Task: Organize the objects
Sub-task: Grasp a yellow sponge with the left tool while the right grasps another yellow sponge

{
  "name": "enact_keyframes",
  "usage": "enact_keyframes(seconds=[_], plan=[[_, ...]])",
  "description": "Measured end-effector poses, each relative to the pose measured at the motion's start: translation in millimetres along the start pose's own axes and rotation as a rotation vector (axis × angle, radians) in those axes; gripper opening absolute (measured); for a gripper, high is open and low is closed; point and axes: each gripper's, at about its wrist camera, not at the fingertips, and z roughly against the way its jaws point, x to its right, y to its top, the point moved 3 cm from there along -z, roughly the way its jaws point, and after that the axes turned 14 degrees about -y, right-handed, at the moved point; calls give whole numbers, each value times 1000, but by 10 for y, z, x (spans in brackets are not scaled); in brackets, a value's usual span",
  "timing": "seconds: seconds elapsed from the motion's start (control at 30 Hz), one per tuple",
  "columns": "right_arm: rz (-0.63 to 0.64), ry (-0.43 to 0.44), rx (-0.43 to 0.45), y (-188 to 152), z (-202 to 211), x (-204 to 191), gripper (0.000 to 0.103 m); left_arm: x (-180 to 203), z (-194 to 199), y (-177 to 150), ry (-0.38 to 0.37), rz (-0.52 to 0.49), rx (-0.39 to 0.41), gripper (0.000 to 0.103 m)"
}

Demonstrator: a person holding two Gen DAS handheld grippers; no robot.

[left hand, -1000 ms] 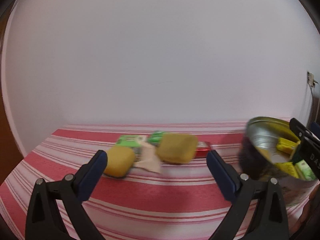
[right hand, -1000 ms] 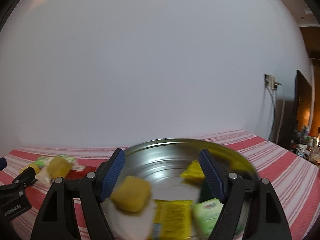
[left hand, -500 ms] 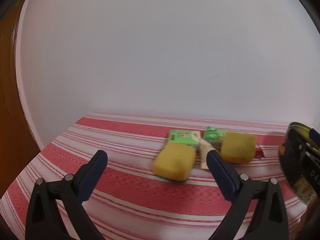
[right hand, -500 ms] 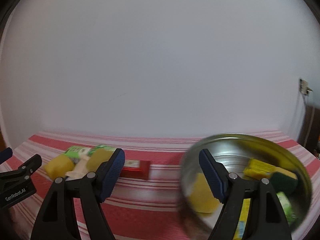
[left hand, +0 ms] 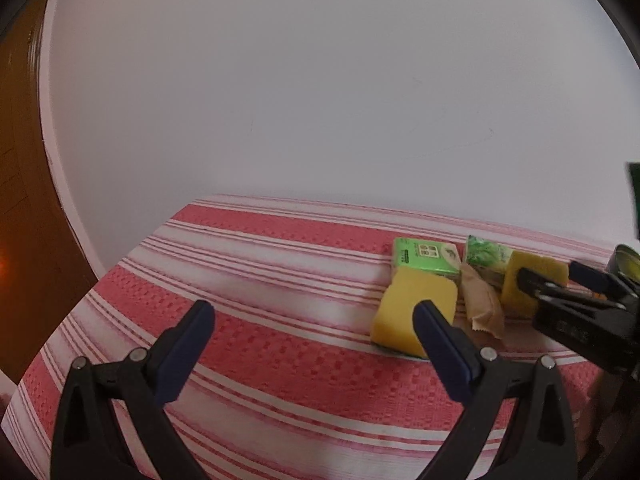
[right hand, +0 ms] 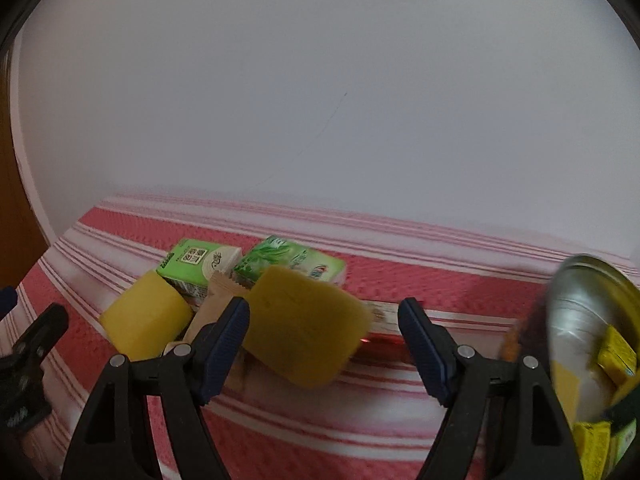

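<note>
Both claws over the red-and-white striped cloth [left hand: 280, 360]. The left gripper [left hand: 314, 344] has its blue-padded fingers spread wide apart, nothing between them, only bare stripes. Just past its right finger, at about 2 o'clock in the left wrist view, lies a yellow sponge [left hand: 414, 312], with a green tissue pack [left hand: 426, 258] touching its far edge. That pack carries a white label with dark characters, too small to read. Beside it at 3 o'clock lies a tan wrapper [left hand: 482, 306], then a second green pack [left hand: 486, 256] printed with leaves.

Over to the right gripper [right hand: 324, 344]: fingers also held apart, gripping nothing. A second yellow sponge [right hand: 304, 330] sits in the gap between them, close to the left pad; whether it touches is hard to tell. Behind it the leaf-printed pack shows a small round logo, unreadable. A red packet [right hand: 382, 346] peeks out at the sponge's right side, blurred.

At 4 o'clock in the right wrist view, a metal bowl [right hand: 576, 304] holds yellow and green packets [right hand: 614, 354], their writing unreadable.
</note>
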Motion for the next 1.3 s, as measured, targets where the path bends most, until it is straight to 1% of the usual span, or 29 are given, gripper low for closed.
enact_keyframes(seconds=[0.17,0.27,0.43,0.47,0.57,0.63,0.73,0.8,0.87,0.9,0.93,1.0,1.07,1.1,1.13,1.17,1.27,1.3], plan=[[56,30,-74,-21,-136,-146,78,39,-55,-12,-9,-29,-25,101],[62,38,-70,-32,-103,-150,64,42,-82,-15,-7,-32,-39,100],[70,72,-52,-63,-58,-152,54,4,-120,-23,-25,-8,-59,100],[61,76,-43,-72,-25,-130,41,-10,-129,-23,-40,3,-62,100],[22,97,-9,-123,125,-42,38,27,-149,-21,-99,8,-64,100],[12,97,16,-147,211,8,31,92,-181,-11,-127,-8,-67,100],[11,101,38,-177,303,89,29,222,-271,25,-150,-42,-80,100],[2,102,47,-175,286,115,29,291,-392,59,-149,-65,-107,100],[-22,120,46,-156,333,216,29,336,-517,80,-143,-66,-143,100],[-40,136,44,-162,363,267,29,360,-585,83,-144,-62,-167,96],[-58,146,40,-170,380,322,28,379,-646,80,-145,-59,-192,89],[-84,155,35,-179,384,394,29,411,-766,65,-162,-55,-240,82],[-99,153,30,-158,368,426,29,447,-829,49,-179,-58,-269,75],[-103,154,24,-161,357,430,29,455,-840,40,-187,-61,-276,70],[-102,156,21,-162,342,418,29,463,-842,37,-197,-61,-278,60],[-100,154,21,-167,352,411,29,457,-839,39,-208,-58,-276,56],[-83,141,46,-198,347,351,29,393,-821,48,-209,-23,-263,55],[-82,133,63,-182,376,332,29,366,-795,56,-204,-6,-248,54]])
